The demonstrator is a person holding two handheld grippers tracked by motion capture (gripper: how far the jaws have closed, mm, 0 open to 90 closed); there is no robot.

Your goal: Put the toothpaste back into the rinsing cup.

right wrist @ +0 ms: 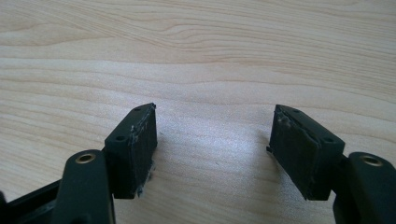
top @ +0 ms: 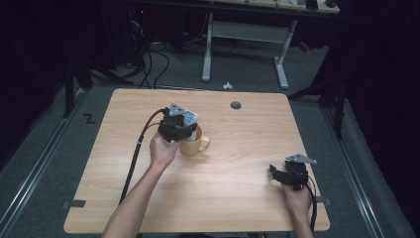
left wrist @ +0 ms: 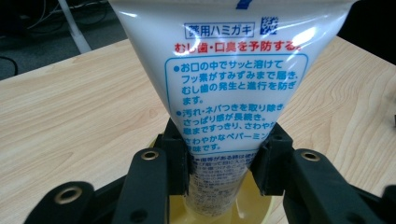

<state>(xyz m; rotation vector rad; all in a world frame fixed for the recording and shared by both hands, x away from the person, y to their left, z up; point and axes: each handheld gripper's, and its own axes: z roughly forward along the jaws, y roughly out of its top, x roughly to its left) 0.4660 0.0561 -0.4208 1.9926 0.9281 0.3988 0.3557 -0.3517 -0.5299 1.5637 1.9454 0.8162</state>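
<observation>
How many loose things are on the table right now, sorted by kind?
Yellow mug: 1
White toothpaste tube, held in the left gripper with its lower end in the mug: 1
Total: 2
The right gripper has its jaws apart over bare table.

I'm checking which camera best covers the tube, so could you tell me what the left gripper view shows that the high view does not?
Left gripper view: the printed blue and red text on the white tube, and the left gripper with its jaws clamped on the tube's lower part, the tube's end inside the yellow mug.

High view: the mug's handle, the person's forearms, the right gripper at the table's near right, and the floor beyond.

Both: the tube, the mug and the wooden table.
</observation>
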